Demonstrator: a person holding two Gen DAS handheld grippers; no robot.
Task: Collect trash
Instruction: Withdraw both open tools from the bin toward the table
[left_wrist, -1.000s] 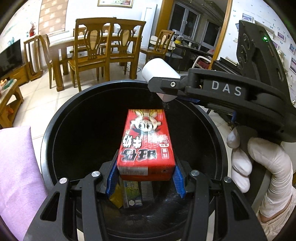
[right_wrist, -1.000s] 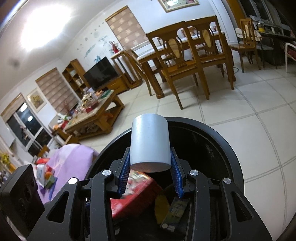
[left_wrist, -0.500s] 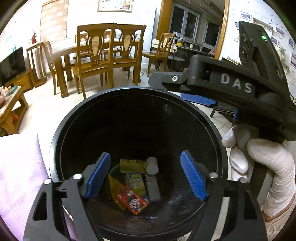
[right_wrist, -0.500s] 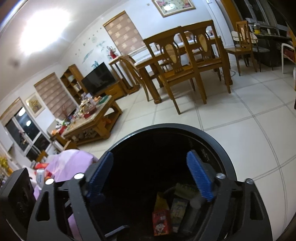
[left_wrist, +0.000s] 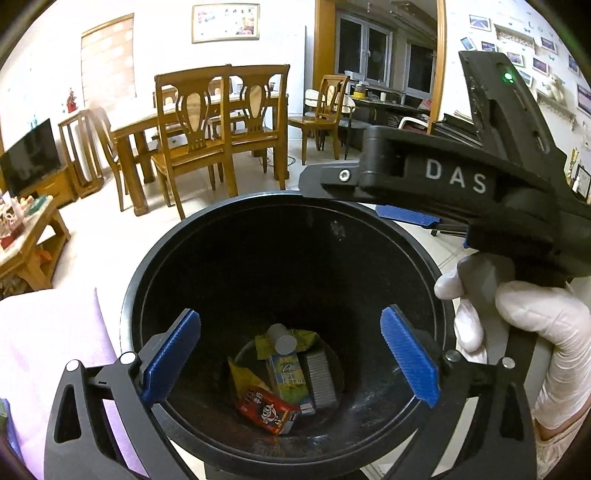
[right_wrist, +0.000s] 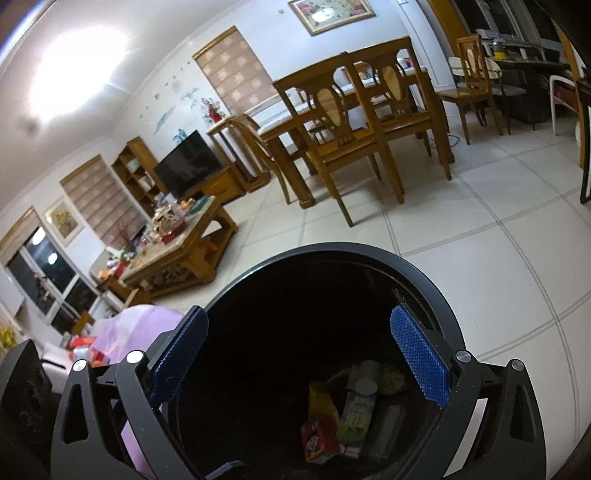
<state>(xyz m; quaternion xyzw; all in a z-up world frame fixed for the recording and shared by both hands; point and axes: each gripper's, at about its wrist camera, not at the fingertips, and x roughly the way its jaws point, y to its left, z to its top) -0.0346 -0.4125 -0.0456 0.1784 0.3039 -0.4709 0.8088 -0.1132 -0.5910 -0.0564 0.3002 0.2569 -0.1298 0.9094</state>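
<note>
Opening tongs (left_wrist: 290, 354), nothing between, bin (left_wrist: 147, 266)

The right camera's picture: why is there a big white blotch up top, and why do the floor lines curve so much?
Right wrist view: the blotch is glare from a ceiling light, blown out to white; the wide fisheye lens bends the straight floor tile lines. Left wrist view: the same bending bows the door frame, and the bin is dark inside, though the trash at its bottom stays sharp.

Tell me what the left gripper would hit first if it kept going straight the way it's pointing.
Probably the trash at the bottom of the black bin: the left gripper, jaws opening and empty, points at the green carton. Depth is unclear.
</note>
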